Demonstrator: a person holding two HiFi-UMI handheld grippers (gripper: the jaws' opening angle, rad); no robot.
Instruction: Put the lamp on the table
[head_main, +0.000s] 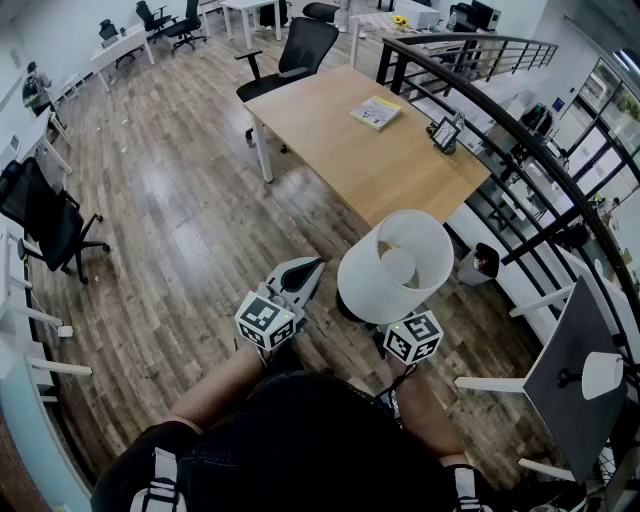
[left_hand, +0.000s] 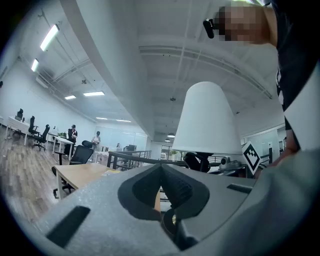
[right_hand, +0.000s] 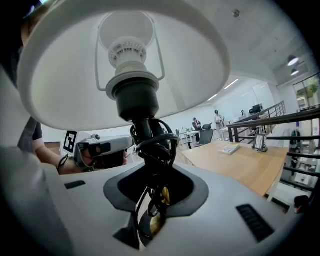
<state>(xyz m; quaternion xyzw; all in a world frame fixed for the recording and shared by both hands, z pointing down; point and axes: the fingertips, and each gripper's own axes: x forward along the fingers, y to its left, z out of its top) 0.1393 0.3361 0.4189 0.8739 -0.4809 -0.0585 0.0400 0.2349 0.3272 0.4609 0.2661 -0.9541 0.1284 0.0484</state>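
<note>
I hold the lamp upright, well short of the table. Its white shade (head_main: 395, 265) hides my right gripper (right_hand: 150, 175), which is shut on the black stem (right_hand: 145, 130), where a black cord is wound. Only that gripper's marker cube (head_main: 413, 337) shows in the head view. The shade (right_hand: 125, 60) fills the top of the right gripper view. My left gripper (head_main: 310, 270) hangs just left of the lamp, jaws shut together with nothing between them (left_hand: 161, 172); the shade (left_hand: 207, 120) stands to its right. The wooden table (head_main: 340, 150) lies ahead across the floor.
On the table lie a yellow booklet (head_main: 376, 112) and a small standing frame (head_main: 446, 133). A black office chair (head_main: 300, 50) stands at its far end. A black railing (head_main: 520, 130) curves along the right, and a small bin (head_main: 482, 262) sits near the table's corner. Another black chair (head_main: 45, 215) is far left.
</note>
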